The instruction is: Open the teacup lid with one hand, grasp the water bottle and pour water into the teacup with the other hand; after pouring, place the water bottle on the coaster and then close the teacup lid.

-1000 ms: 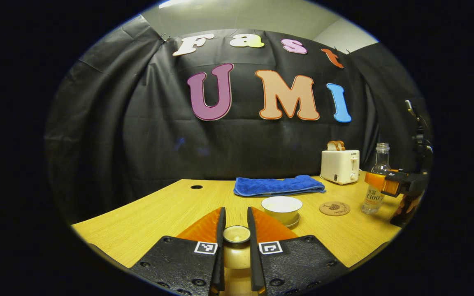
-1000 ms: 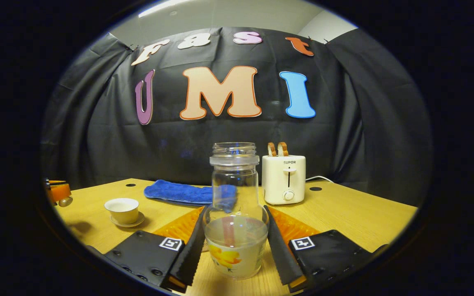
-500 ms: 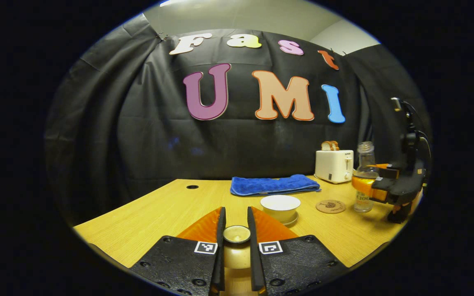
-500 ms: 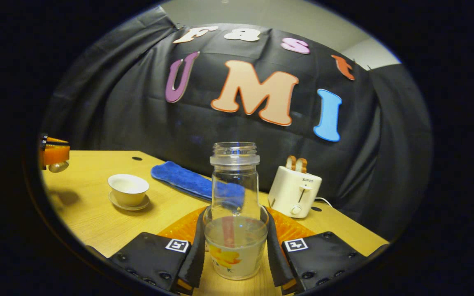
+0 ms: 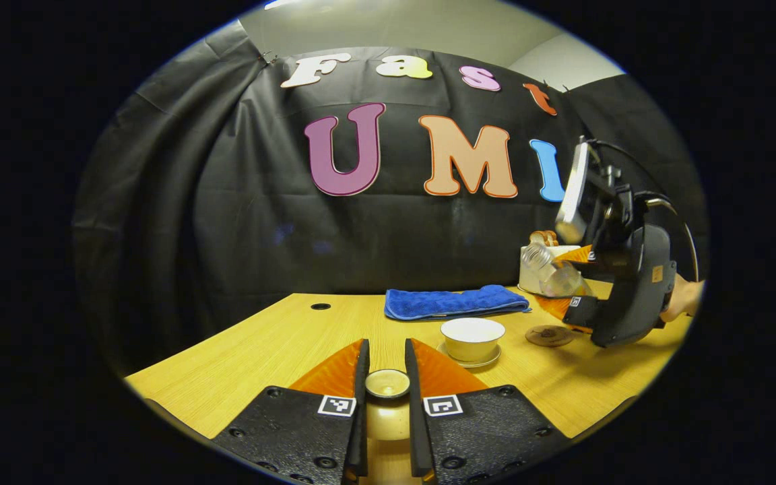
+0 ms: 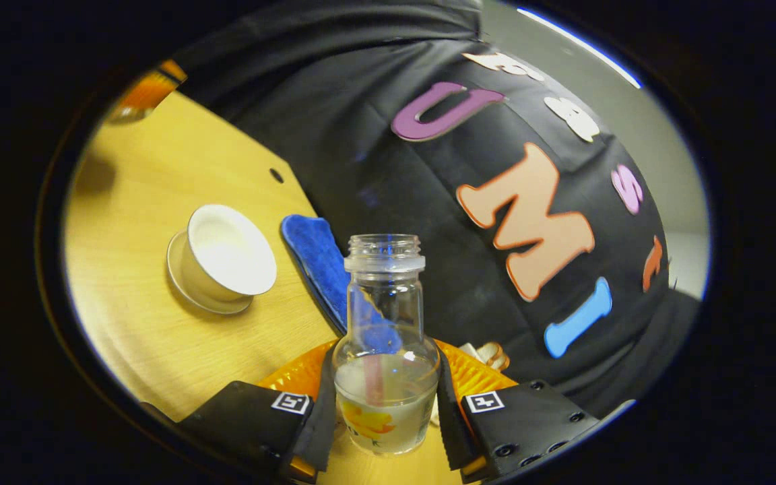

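Two grippers are at work over a wooden table point(image 5: 240, 357). No brand or label can be read: the water bottle point(image 6: 385, 350) carries a printed label with a yellow-orange motif low on its body, but its writing is too small to make out, and the square black-and-white markers on the gripper bodies are patterns, not text.

Around the task's things, a folded blue towel point(image 5: 455, 303) lies at the back of the table, about 12 o'clock from the open teacup point(image 5: 473, 339), which stands on its saucer point(image 5: 489, 361). A round coaster point(image 5: 548, 335) lies just beside the cup at its 3 o'clock, bare. A white toaster point(image 5: 529, 273) with toast in its slots sits behind, partly hidden by the right gripper point(image 5: 573, 306) and the tilted bottle, which hang above the coaster and stand between the camera and the toaster. A hand point(image 5: 684, 300) shows at the far right edge behind that gripper.

In the right gripper view, the right gripper's jaws are narrowed onto the bottle's lower body, both fingers pressing its sides; the bottle is uncapped, with some water in the bottom. The cup lies at 10 o'clock from the bottle's mouth, well apart.

In the left gripper view, the left gripper point(image 5: 386, 377) pinches the teacup lid point(image 5: 387, 384) between nearly closed jaws, the cup at about 1 o'clock beyond the fingertips.
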Motion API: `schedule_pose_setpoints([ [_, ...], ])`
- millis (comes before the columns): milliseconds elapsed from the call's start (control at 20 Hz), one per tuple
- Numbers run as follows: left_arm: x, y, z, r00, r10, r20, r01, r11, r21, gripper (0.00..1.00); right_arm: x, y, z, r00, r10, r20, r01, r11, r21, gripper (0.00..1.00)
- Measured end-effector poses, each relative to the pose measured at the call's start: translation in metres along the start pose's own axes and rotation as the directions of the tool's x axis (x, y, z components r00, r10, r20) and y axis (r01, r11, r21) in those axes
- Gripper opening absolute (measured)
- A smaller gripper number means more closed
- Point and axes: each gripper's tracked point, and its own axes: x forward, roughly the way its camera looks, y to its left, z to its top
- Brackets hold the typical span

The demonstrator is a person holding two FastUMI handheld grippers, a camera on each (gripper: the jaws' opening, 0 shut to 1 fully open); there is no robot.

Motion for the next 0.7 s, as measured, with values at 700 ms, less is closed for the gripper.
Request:
schedule_pose_setpoints([
  [700, 0.000, 0.002, 0.001, 1.000, -0.002, -0.001, 0.002, 1.000, 0.001, 0.22, 0.019, 0.040, 0.000, 0.999, 0.031, 0.009, -0.023, 0.882, -0.470, 0.68],
])
